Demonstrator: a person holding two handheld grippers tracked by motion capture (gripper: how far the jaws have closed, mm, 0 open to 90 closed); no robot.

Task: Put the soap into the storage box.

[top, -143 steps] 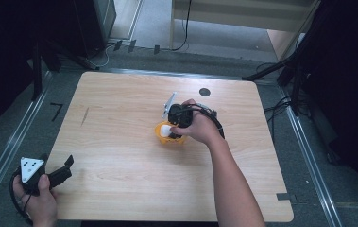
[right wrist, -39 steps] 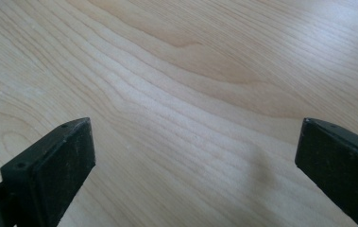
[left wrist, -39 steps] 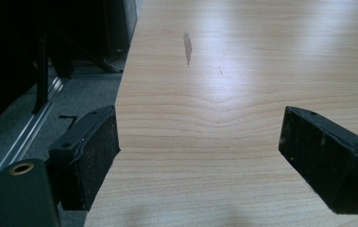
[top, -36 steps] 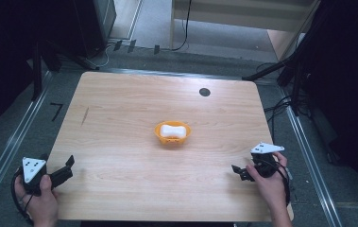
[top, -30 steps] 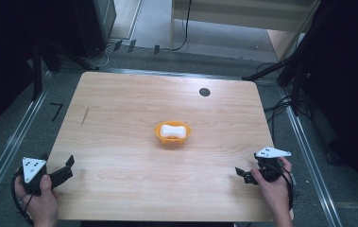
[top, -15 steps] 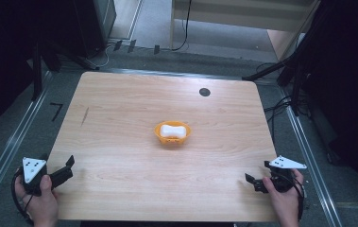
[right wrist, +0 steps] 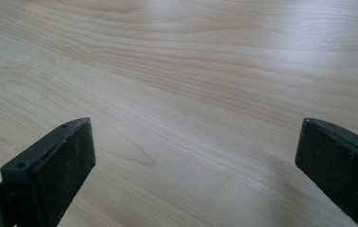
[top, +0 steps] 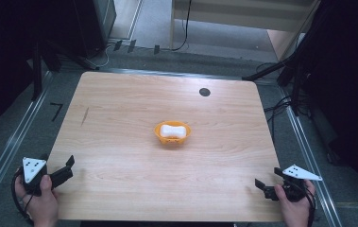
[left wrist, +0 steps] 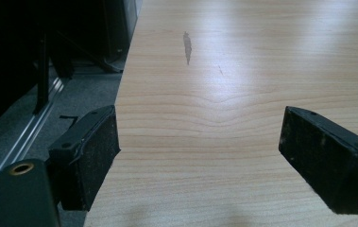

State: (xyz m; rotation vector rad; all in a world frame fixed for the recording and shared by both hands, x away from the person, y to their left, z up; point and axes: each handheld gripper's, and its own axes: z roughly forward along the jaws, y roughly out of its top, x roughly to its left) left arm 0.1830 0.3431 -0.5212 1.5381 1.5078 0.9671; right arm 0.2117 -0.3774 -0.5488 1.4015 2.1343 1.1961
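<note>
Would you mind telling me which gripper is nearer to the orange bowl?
Right, by a small margin. The right gripper sits near the table's front right corner; the left gripper near the front left edge, slightly farther from the orange bowl.

Smooth light wood table (top: 120,123); glossy orange plastic bowl (top: 159,134).

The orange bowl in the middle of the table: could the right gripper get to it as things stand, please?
Probably yes. The right gripper is open at the near right edge, and bare table lies between it and the orange bowl.
</note>
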